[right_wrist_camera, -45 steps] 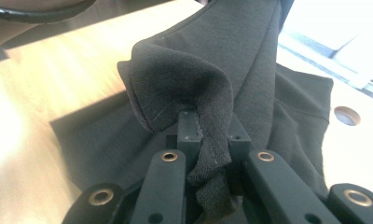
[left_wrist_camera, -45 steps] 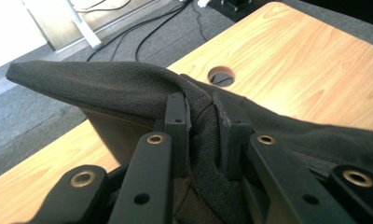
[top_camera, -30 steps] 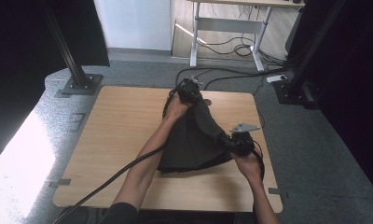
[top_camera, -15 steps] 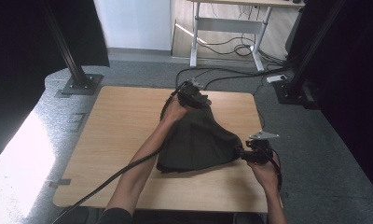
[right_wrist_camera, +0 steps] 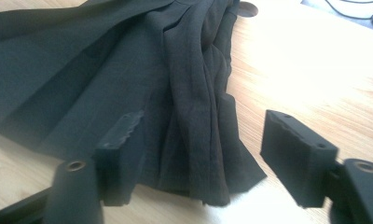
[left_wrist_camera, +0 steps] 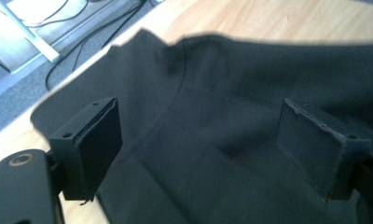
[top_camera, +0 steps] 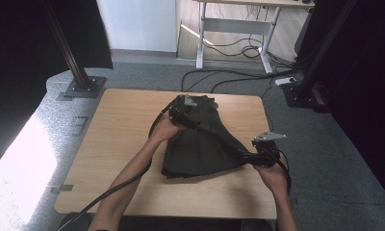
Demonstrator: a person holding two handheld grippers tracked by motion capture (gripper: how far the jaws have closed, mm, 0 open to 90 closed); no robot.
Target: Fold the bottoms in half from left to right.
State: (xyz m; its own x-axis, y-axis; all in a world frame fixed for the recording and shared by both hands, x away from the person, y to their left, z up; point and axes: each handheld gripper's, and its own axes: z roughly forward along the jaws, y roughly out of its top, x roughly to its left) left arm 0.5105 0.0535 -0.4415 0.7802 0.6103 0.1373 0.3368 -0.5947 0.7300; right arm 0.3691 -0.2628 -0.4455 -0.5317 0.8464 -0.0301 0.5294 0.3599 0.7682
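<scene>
A dark garment [top_camera: 200, 144] lies spread on the wooden worktop [top_camera: 118, 144], right of centre, narrowing toward the far edge and widening toward the near side, with a bunched corner drawn out to the right. The left gripper [top_camera: 183, 109] sits over the far, narrow end of the cloth, the person's left hand [top_camera: 165, 129] behind it. In the left gripper view its fingers [left_wrist_camera: 98, 140] stand well apart, having just been opening, and the dark fabric [left_wrist_camera: 212, 135] lies flat below and beyond them, filling the gap without being pinched; a curved seam runs across the cloth between the two pads. The right gripper [top_camera: 250, 156] is at the garment's near right corner, held by the right hand [top_camera: 272, 175] close to the worktop's right edge. In the right gripper view its fingers [right_wrist_camera: 294, 149] are also apart, having just been opening: the gathered, pleated edge of the fabric [right_wrist_camera: 194, 116] lies on the wood between them, resting against the left pad and clear of the right one, which stands over bare wood. Neither pair presses on the cloth. Cables [top_camera: 229, 77] trail across the grey floor [top_camera: 147, 72] beyond the worktop.
</scene>
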